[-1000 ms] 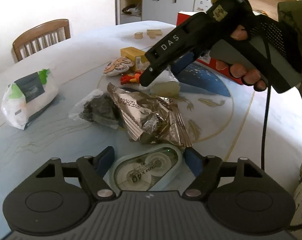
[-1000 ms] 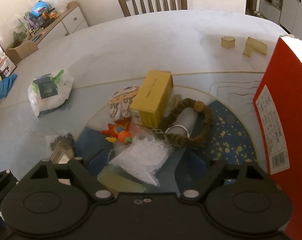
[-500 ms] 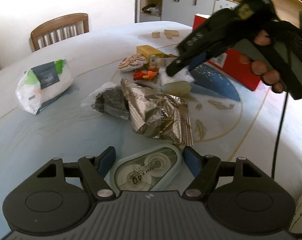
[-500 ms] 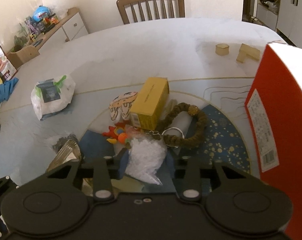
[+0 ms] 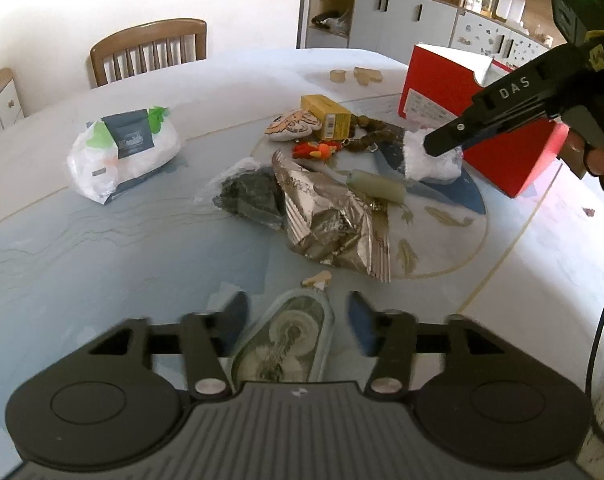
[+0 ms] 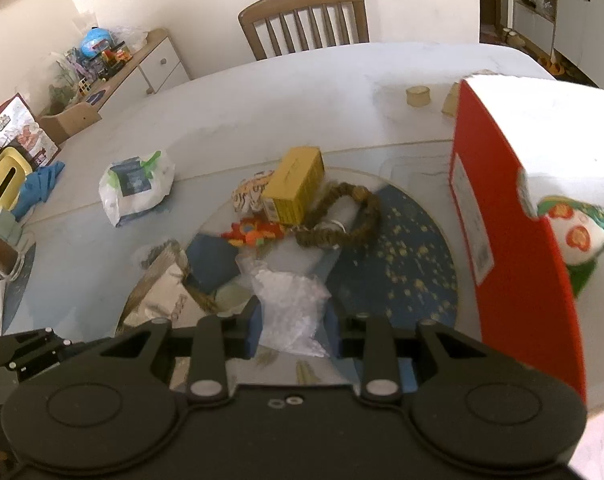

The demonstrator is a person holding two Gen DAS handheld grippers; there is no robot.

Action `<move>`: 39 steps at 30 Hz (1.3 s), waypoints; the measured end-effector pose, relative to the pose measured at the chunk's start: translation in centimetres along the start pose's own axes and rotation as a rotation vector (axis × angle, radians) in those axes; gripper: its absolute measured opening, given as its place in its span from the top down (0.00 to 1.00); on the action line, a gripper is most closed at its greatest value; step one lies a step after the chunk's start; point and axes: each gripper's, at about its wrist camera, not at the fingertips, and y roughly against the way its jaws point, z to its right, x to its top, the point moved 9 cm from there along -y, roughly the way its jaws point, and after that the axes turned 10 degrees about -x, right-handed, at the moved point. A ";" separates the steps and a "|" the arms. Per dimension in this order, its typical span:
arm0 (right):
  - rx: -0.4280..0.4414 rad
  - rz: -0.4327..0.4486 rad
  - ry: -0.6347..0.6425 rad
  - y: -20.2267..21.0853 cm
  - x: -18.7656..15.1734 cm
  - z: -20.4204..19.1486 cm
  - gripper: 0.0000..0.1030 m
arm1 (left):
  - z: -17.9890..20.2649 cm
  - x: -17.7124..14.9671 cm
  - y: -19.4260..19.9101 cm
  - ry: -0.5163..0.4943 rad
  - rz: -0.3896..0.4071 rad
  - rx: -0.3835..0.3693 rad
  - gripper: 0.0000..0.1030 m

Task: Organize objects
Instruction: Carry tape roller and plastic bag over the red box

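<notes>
While the right gripper (image 6: 291, 326) has just been closing, its jaws clench a clear plastic bag (image 6: 289, 312); left gripper (image 5: 295, 320), jaws also closing, w/ tape dispenser (image 5: 285, 338) between them, grip can't tell.

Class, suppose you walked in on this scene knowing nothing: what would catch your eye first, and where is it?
The red box standing at the table's right side stands out first. Next comes the right gripper, its jaws just closed on a clear plastic bag above the pile in the middle, and the crumpled foil wrapper beside it. Nearest the left gripper, a tape dispenser lies between its open jaws.
</notes>
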 end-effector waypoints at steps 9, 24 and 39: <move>0.039 0.020 -0.002 3.0 -0.8 -0.1 0.70 | -0.5 -1.5 -0.2 -0.048 -0.030 0.050 0.32; 0.043 0.030 -0.006 3.9 -1.2 0.7 0.70 | -0.2 -1.2 -0.1 -0.009 -0.019 0.095 0.46; 0.080 0.072 -0.004 6.7 -0.2 3.2 0.70 | 2.3 2.2 2.0 0.067 0.023 0.130 0.56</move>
